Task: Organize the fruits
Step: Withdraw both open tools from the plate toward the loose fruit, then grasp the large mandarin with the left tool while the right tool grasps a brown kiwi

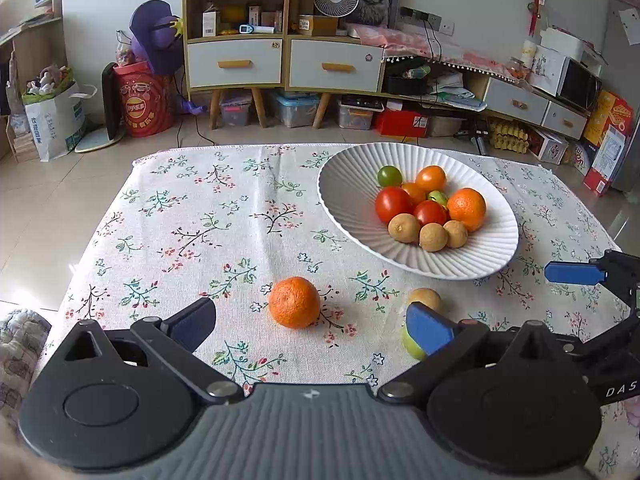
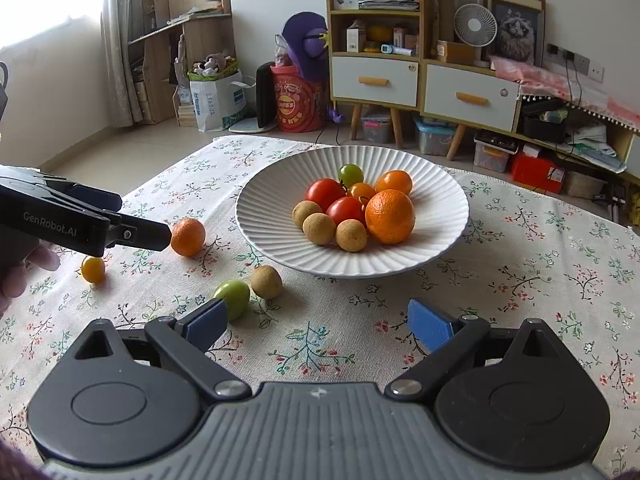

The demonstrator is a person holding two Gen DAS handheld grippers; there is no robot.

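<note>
A white ribbed bowl (image 1: 352, 184) (image 2: 264, 208) holds several fruits: tomatoes, an orange (image 1: 466, 209) (image 2: 390, 216) and brown longans. On the cloth lie a loose mandarin (image 1: 294, 302) (image 2: 188, 237), a longan (image 1: 425, 299) (image 2: 266, 281), a green fruit (image 1: 412, 346) (image 2: 233, 294) and a small yellow tomato (image 2: 93, 269). My left gripper (image 1: 310, 322) is open, the mandarin between and just ahead of its fingers. My right gripper (image 2: 316, 326) is open and empty, its left finger beside the green fruit. It also shows in the left wrist view (image 1: 576, 274).
The table carries a floral cloth (image 1: 200, 220) (image 2: 540, 264); its edges fall off left and far. Beyond stand cabinets (image 1: 280, 60), a red bucket (image 1: 146, 100) and floor clutter. A person's hand (image 2: 20, 272) holds the left gripper body.
</note>
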